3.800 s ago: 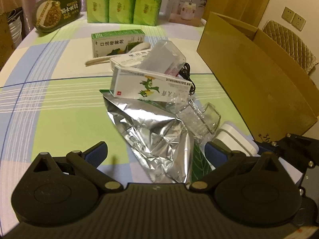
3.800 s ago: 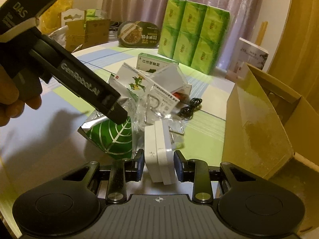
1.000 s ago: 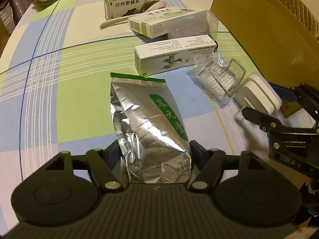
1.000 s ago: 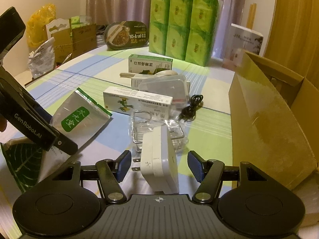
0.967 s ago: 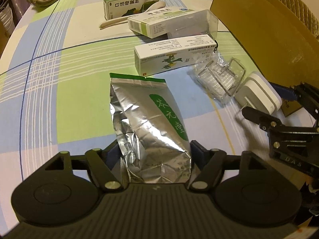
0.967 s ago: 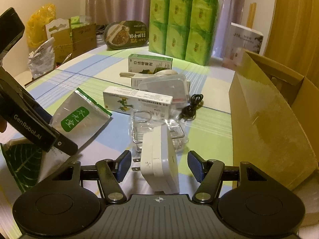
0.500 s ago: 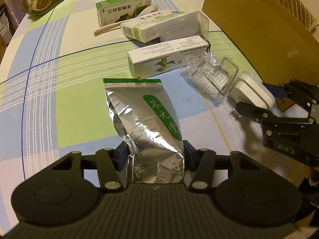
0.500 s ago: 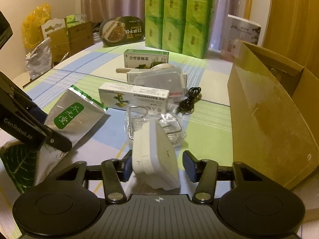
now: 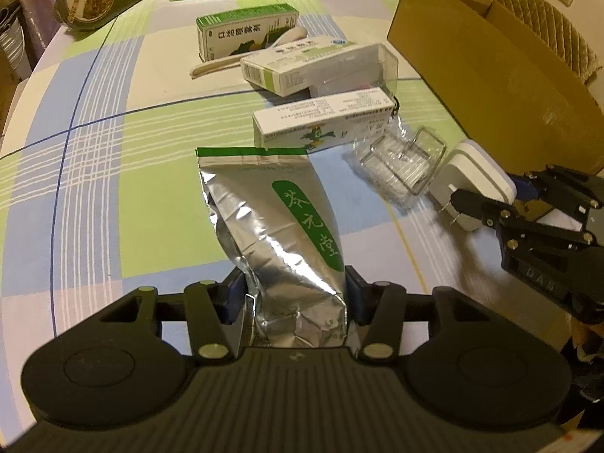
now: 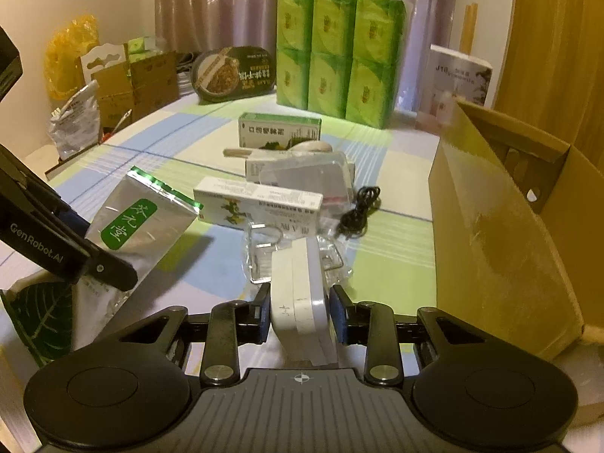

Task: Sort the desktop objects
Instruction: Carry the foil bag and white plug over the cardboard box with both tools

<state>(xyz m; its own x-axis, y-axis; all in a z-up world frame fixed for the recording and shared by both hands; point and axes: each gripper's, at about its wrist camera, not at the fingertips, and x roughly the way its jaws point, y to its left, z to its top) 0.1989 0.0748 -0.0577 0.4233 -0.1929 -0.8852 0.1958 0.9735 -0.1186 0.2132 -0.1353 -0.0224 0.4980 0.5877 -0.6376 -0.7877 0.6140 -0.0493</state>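
My left gripper [image 9: 294, 296] is shut on a silver foil pouch [image 9: 277, 222] with a green label, which it holds above the checked tablecloth. The pouch also shows in the right wrist view [image 10: 139, 230]. My right gripper [image 10: 300, 313] is shut on a white power adapter [image 10: 300, 290], held upright just off the table; it shows in the left wrist view [image 9: 472, 185] with its prongs toward the left. A clear plastic holder [image 9: 400, 162] lies right beside the adapter.
An open cardboard box [image 10: 502, 226] stands at the right. Three medicine boxes [image 9: 321, 124], a clear case [image 10: 309, 173], a spoon [image 9: 249, 53] and a black cable [image 10: 358, 211] lie mid-table. Green tissue packs [image 10: 336, 56] and a dark food tray [image 10: 234, 73] stand at the back.
Both grippers closed on their objects: the left on the foil pouch, the right on the white adapter. The adapter rose and tilted upright; the pouch lifted slightly.
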